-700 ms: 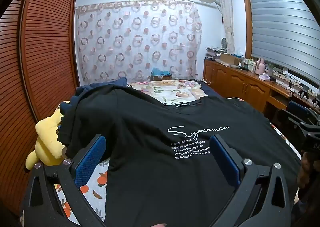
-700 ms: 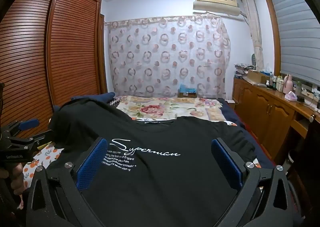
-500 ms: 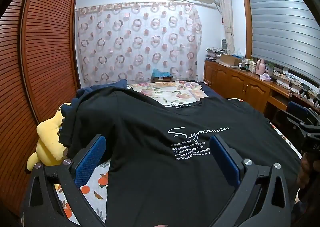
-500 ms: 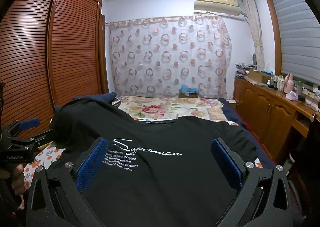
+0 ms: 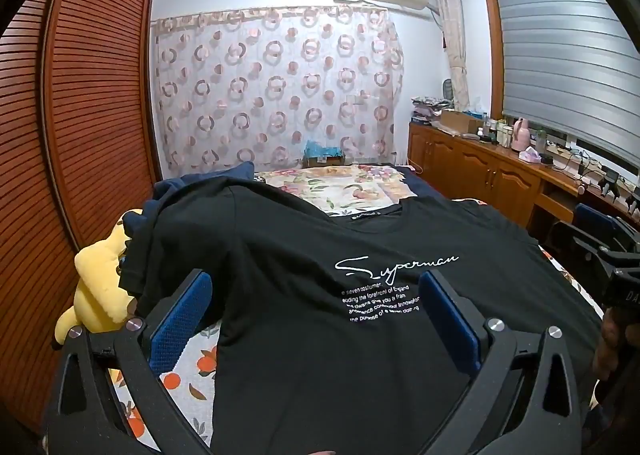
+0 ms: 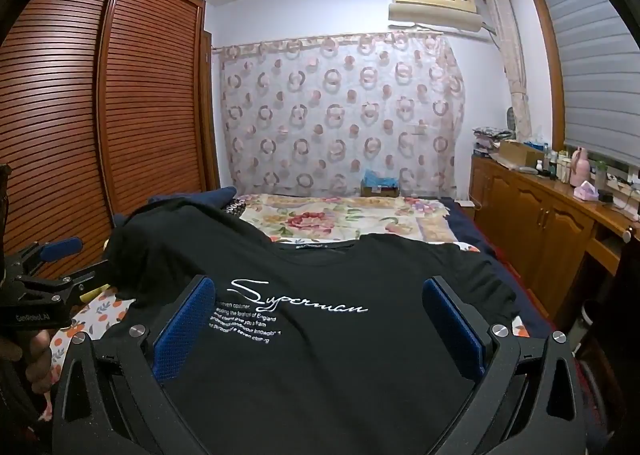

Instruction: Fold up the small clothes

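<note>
A black T-shirt (image 5: 304,287) with white "Superman" lettering lies spread face up on the bed, collar towards the far end; it also shows in the right wrist view (image 6: 360,335). Its left sleeve drapes over a raised pile. My left gripper (image 5: 316,299) is open and empty, hovering over the shirt's lower left part. My right gripper (image 6: 318,305) is open and empty over the shirt's lower middle. Each gripper shows at the edge of the other's view: the right gripper (image 5: 612,255) and the left gripper (image 6: 52,259).
A yellow plush toy (image 5: 96,287) lies at the bed's left edge beside a navy garment (image 5: 200,183). A floral sheet (image 6: 340,219) covers the far bed. Slatted wardrobe doors (image 6: 100,115) stand left, a wooden sideboard (image 6: 540,211) with bottles right.
Both grippers have tilted very slightly, so the room sits a little lower in view. The shirt has not moved and both grippers stay open.
</note>
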`<state>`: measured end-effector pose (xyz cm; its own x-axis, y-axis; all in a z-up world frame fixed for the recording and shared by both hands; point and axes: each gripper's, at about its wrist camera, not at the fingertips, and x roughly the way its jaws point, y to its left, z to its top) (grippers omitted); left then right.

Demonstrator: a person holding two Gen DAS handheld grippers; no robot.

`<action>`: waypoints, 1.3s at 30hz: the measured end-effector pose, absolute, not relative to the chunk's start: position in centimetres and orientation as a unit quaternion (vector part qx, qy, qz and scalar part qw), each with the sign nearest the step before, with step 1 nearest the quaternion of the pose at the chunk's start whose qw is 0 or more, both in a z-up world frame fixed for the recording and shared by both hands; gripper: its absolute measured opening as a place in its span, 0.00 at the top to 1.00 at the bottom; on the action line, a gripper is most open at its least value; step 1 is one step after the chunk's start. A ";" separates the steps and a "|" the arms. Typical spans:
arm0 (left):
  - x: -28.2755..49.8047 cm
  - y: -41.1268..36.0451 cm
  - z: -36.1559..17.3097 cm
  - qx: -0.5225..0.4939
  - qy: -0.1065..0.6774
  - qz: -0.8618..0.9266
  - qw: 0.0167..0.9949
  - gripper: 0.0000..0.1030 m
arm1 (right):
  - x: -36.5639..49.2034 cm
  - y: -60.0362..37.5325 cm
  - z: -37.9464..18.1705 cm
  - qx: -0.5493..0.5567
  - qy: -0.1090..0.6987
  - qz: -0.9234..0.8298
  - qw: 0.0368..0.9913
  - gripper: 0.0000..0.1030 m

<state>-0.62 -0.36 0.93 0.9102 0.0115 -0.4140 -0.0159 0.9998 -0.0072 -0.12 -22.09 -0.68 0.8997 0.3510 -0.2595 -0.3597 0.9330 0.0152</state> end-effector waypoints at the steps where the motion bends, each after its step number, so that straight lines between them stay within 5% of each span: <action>1: -0.7 -0.6 1.0 -0.004 0.210 0.007 0.978 0.00 | -0.1 -22.1 -0.7 -0.017 0.130 0.182 0.975 0.00; 39: -1.2 -0.7 1.4 0.001 0.203 0.008 0.979 0.00 | 0.1 -22.1 -0.7 -0.019 0.131 0.183 0.974 0.00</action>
